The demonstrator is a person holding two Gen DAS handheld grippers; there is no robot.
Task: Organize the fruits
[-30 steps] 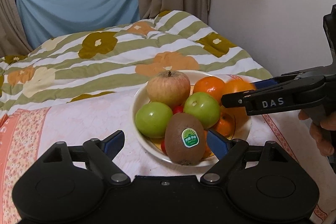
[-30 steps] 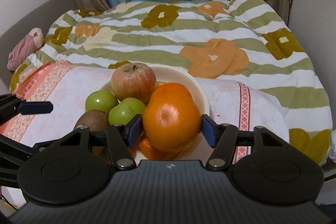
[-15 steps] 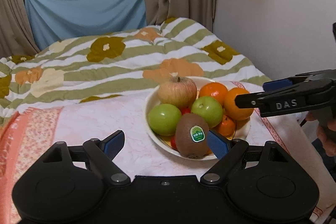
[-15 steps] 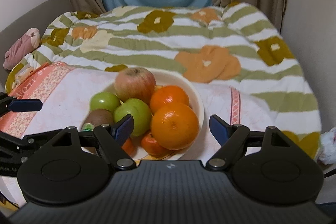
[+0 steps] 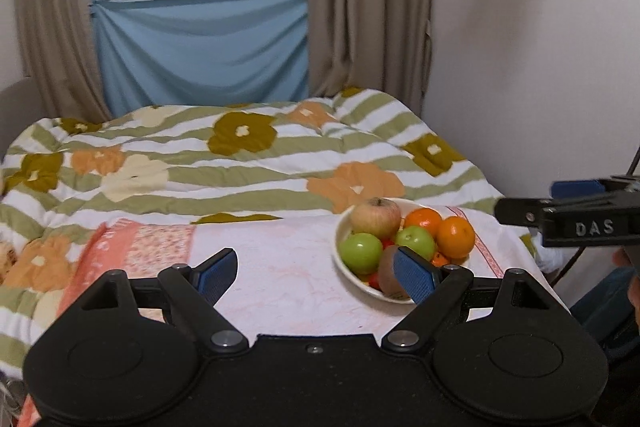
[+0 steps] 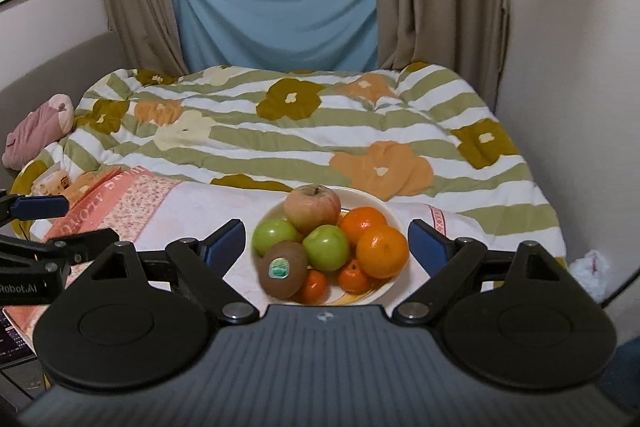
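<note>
A cream bowl (image 6: 384, 290) stands on a pink-and-white cloth and holds a red apple (image 6: 313, 209), two green apples (image 6: 326, 247), a kiwi (image 6: 282, 269) with a green sticker, two large oranges (image 6: 382, 251) and small tangerines (image 6: 354, 277). The bowl also shows in the left wrist view (image 5: 343, 227). My right gripper (image 6: 326, 247) is open and empty, drawn back in front of the bowl. My left gripper (image 5: 316, 273) is open and empty, back and left of the bowl. The right gripper's finger (image 5: 560, 217) shows at the right edge of the left wrist view.
The cloth-covered table (image 5: 280, 267) stands against a bed with a striped flowered quilt (image 6: 300, 131). A wall (image 6: 580, 47) is close on the right. A pink plush (image 6: 38, 127) lies at the bed's left. Curtains and a window are behind.
My right gripper opened and let the large orange go into the bowl, then pulled back. My left gripper also pulled back and away, so the bowl looks smaller in both views.
</note>
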